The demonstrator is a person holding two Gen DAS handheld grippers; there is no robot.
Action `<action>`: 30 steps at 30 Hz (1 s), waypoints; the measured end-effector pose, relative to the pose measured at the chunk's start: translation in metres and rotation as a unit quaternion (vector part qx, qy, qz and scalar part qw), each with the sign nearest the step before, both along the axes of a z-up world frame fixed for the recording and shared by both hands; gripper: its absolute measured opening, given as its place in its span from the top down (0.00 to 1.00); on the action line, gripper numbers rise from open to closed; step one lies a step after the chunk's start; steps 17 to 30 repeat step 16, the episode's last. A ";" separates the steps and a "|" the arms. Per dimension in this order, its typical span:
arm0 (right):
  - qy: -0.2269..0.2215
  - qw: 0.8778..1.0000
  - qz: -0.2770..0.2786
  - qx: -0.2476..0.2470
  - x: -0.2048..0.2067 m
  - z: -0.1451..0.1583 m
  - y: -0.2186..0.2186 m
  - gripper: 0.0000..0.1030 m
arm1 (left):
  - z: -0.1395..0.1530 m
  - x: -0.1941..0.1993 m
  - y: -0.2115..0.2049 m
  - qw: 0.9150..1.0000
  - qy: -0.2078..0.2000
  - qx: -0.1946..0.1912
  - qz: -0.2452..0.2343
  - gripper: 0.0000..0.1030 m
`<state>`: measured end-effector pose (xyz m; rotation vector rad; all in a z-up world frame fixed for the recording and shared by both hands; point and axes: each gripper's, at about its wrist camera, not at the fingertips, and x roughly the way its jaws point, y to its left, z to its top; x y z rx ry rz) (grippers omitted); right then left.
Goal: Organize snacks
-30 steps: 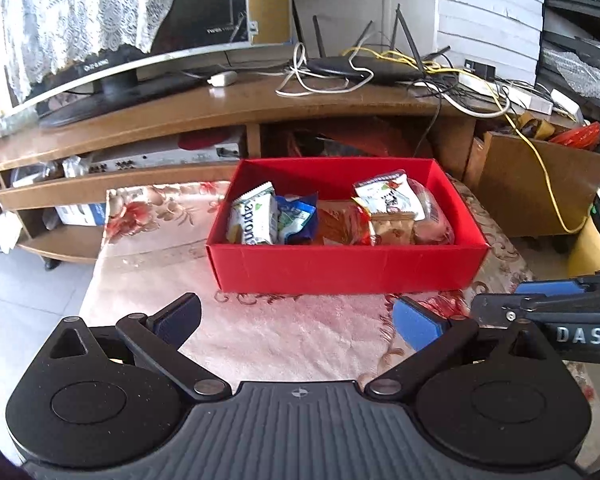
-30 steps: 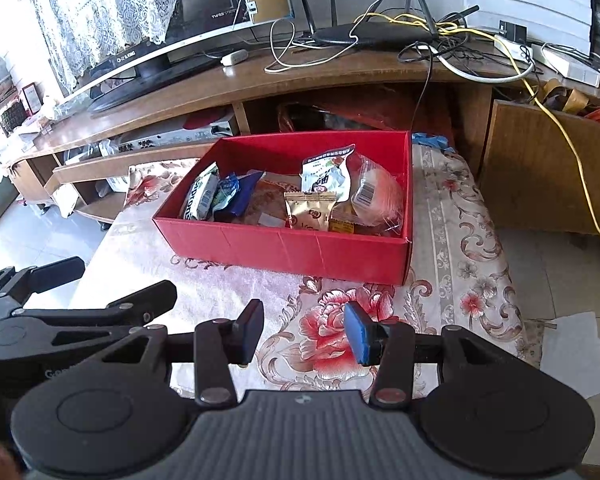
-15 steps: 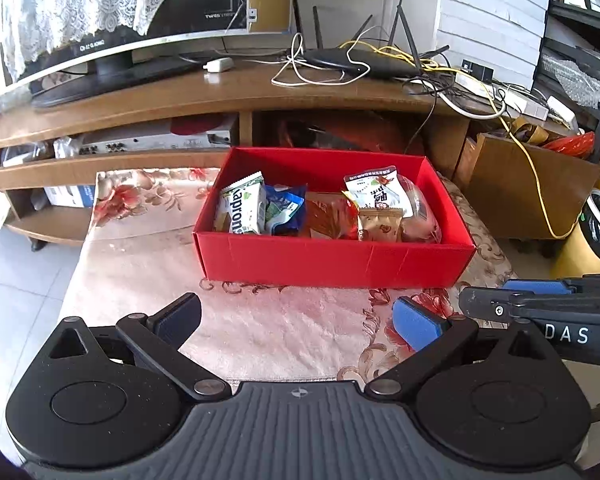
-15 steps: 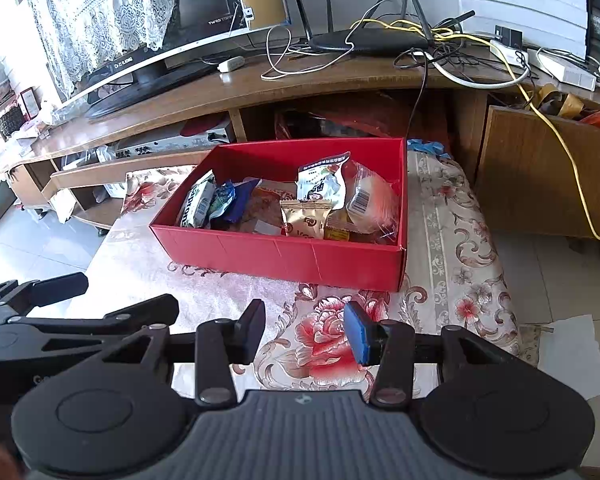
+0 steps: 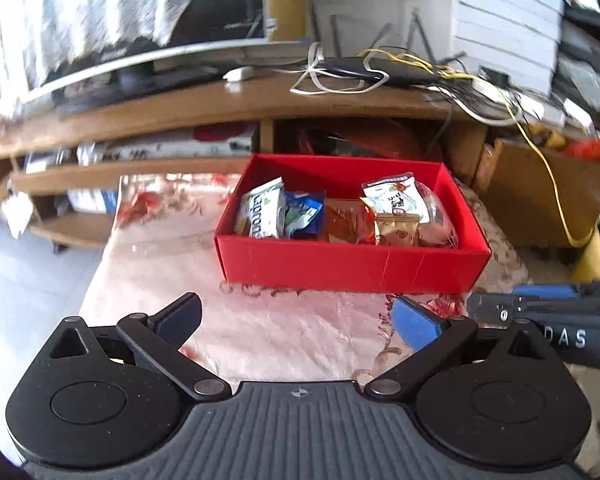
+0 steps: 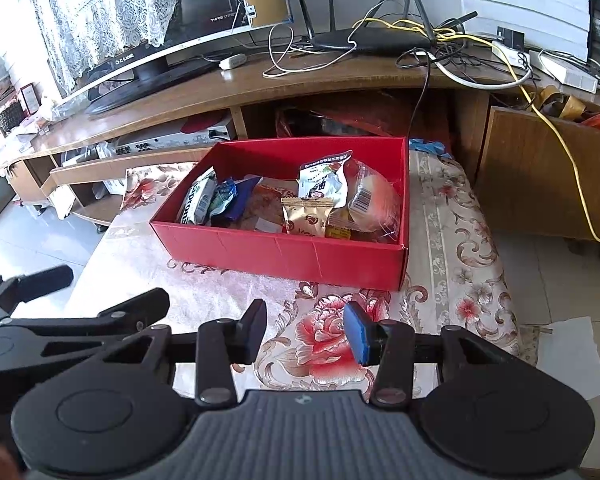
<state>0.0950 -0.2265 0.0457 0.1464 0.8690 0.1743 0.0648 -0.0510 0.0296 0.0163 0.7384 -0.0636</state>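
A red box (image 6: 292, 254) sits on a table (image 6: 460, 264) covered with a floral cloth, in front of a wooden TV stand (image 6: 260, 80). Inside the box lie the snacks: a white and green packet (image 6: 198, 202) and a blue packet (image 6: 228, 198) at the left, a gold packet (image 6: 306, 216), a white pouch (image 6: 324, 178) and a clear-wrapped bun (image 6: 374, 200) at the right.

The left claw (image 5: 296, 320) hovers over the cloth short of the box, its fingers spread wide with nothing between them. The right claw (image 6: 306, 330) hovers beside it, its fingers only a narrow gap apart, also empty.

Compared with a second ago, the left view has swung so the box now appears further right, and its background is blurred. The right view is nearly unchanged, and the snacks lie as before.
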 end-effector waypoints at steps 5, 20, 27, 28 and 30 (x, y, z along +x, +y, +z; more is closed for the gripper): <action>0.003 1.000 0.008 -0.001 0.001 -0.002 0.003 0.59 | 0.001 -0.001 0.001 1.000 -0.009 0.010 0.003 0.03; 0.009 1.000 0.007 0.001 0.003 -0.004 0.002 0.58 | 0.002 -0.002 -0.002 0.999 -0.035 0.039 -0.015 0.00; 0.009 1.000 0.007 0.001 0.003 -0.004 0.002 0.58 | 0.002 -0.002 -0.002 0.999 -0.035 0.039 -0.015 0.00; 0.009 1.000 0.007 0.001 0.003 -0.004 0.002 0.58 | 0.002 -0.002 -0.002 0.999 -0.035 0.039 -0.015 0.00; 0.009 1.000 0.007 0.001 0.003 -0.004 0.002 0.58 | 0.002 -0.002 -0.002 0.999 -0.035 0.039 -0.015 0.00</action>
